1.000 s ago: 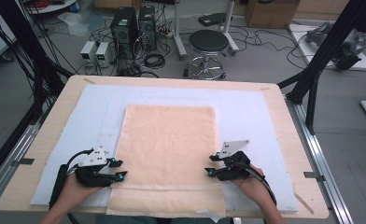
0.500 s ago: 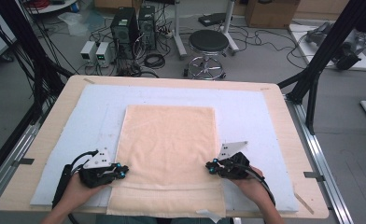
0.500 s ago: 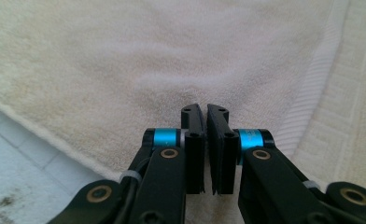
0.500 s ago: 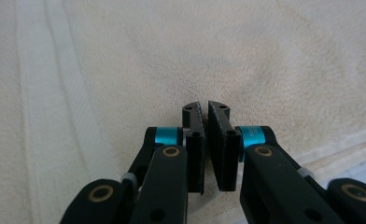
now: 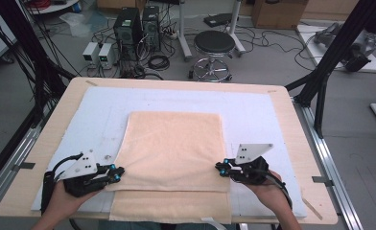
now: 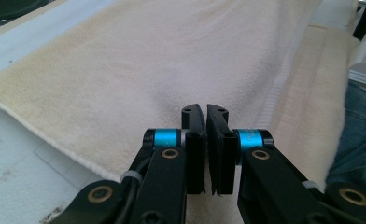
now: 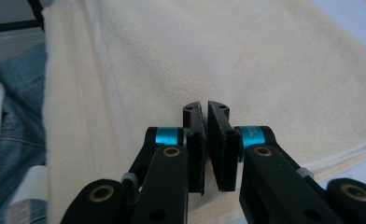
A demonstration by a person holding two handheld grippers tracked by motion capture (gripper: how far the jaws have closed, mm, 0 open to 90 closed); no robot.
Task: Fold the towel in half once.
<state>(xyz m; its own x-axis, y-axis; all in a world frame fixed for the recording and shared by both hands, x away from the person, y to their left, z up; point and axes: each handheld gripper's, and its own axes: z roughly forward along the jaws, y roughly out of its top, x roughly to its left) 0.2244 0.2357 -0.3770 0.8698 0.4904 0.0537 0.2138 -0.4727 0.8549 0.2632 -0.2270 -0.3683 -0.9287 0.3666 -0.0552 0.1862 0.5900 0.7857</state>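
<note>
Here, a person seated at the near edge of a wooden table (image 5: pixel 296 143) works a peach-coloured towel (image 5: pixel 176 143) with a hand-held gripper on each side, apparently partway through folding it. The towel lies flat in the middle of a pale blue mat (image 5: pixel 253 110), its near end hanging a little over the table's near edge. The left gripper (image 5: pixel 116 173) meets the towel's left edge near the near corner, and the right gripper (image 5: pixel 221 168) meets the right edge opposite it, well apart, so that the cloth can be lifted evenly and kept square. In the left gripper view the jaws of the left gripper (image 6: pixel 205 112) stand pressed together, with cloth apparently pinched between them; the right gripper view shows the same of the right gripper (image 7: pixel 204 109). Both pairs have just been closing on the cloth. Judging by the matched holds, the next move is to carry the near part toward the far end. A stool (image 5: pixel 215 45) stands on the floor beyond the table.
</note>
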